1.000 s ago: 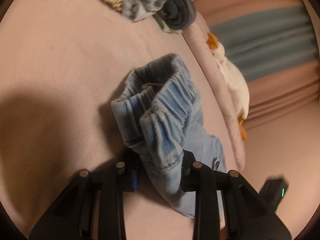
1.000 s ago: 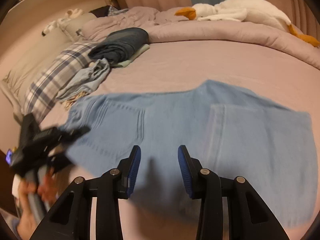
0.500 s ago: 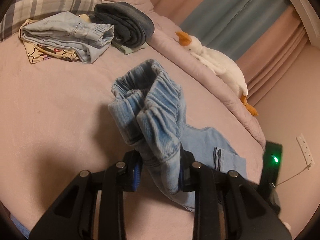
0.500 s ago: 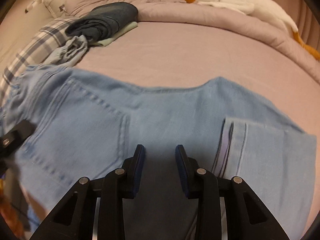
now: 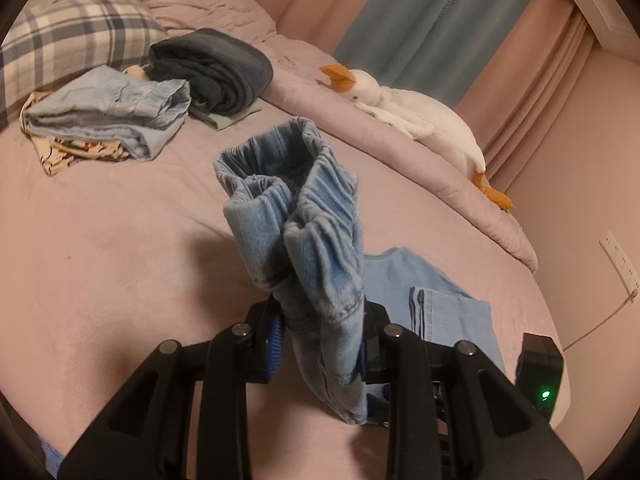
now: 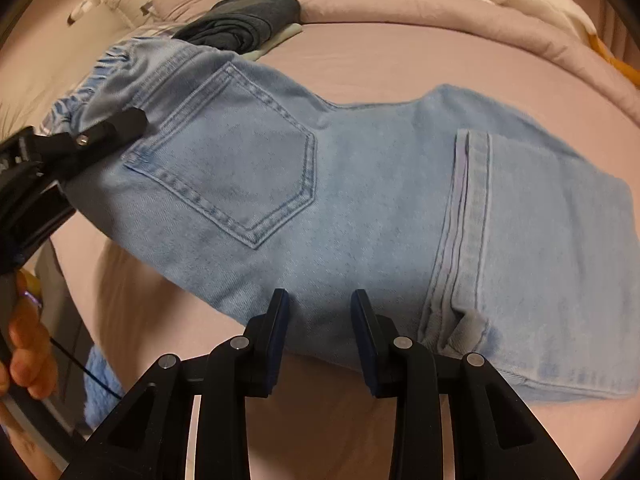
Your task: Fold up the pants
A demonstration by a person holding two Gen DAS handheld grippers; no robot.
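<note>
Now, waistband end: we hold the gathered elastic waistband of the light blue denim pants (image 5: 312,232) pinched in the left gripper (image 5: 320,340), its pads pressed on the bunched cloth — raised off the bed, we judge, so that this end can be carried over the rest for the next fold.
Right gripper (image 6: 316,332): jaws parted narrowly with nothing between them, the tips just at the near edge of the denim; whether they touch it we cannot tell — the lower edge lies in shadow.
Why it sits there: probably to pin or catch the middle of the pants while the other end travels.
Where the pants lie: across the pink bedsheet (image 6: 400,64), back pocket (image 6: 232,160) up, one leg cuff (image 6: 468,216) already doubled back onto the body of the garment.
Fold so far: legs brought in, waistband end not yet laid down.
Containers: none in view; the bed itself takes the finished work.
What it bears: a folded pale blue garment (image 5: 112,112) on a printed cloth, a rolled dark grey garment (image 5: 216,68), a plaid pillow (image 5: 68,36) and a white plush goose (image 5: 412,116) along the rolled quilt.
</note>
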